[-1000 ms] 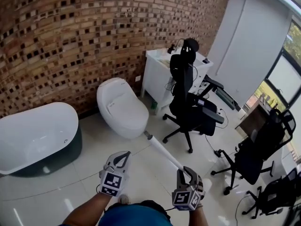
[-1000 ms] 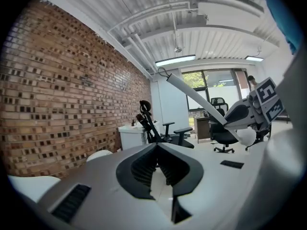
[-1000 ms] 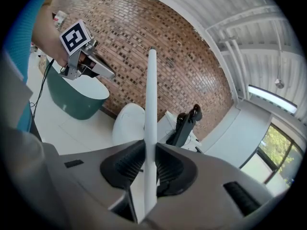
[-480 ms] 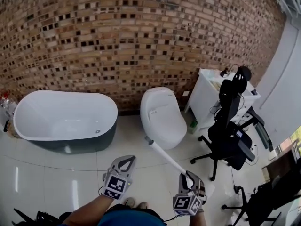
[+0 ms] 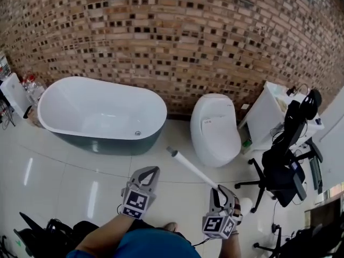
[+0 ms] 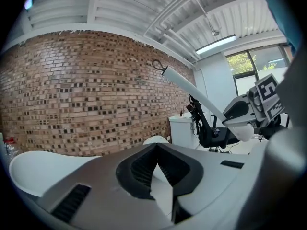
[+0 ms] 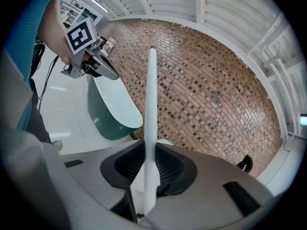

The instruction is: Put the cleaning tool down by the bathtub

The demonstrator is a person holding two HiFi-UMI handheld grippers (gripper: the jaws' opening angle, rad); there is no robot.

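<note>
The cleaning tool [image 5: 191, 168] is a long white pole that slants up and to the left over the tiled floor. My right gripper [image 5: 219, 189] is shut on its lower part; in the right gripper view the pole [image 7: 151, 104] runs up from between the jaws [image 7: 146, 150]. My left gripper [image 5: 153, 170] hovers to the pole's left, shut with nothing in it, its tips meeting [image 6: 156, 146]. The white bathtub with a dark green outside [image 5: 107, 141] stands ahead and to the left against the brick wall. The tool's head is hidden behind the right gripper.
A white toilet [image 5: 215, 130] stands right of the tub, then a white cabinet [image 5: 269, 114] and a black office chair [image 5: 282, 165]. Bottles [image 5: 29, 85] crowd the tub's left end. Dark gear lies on the floor at lower left [image 5: 32, 233].
The view has swung left: the bathtub has come from the left edge towards the middle, and the chairs have slid off to the right. Both grippers turned along with it, the pole still gripped.
</note>
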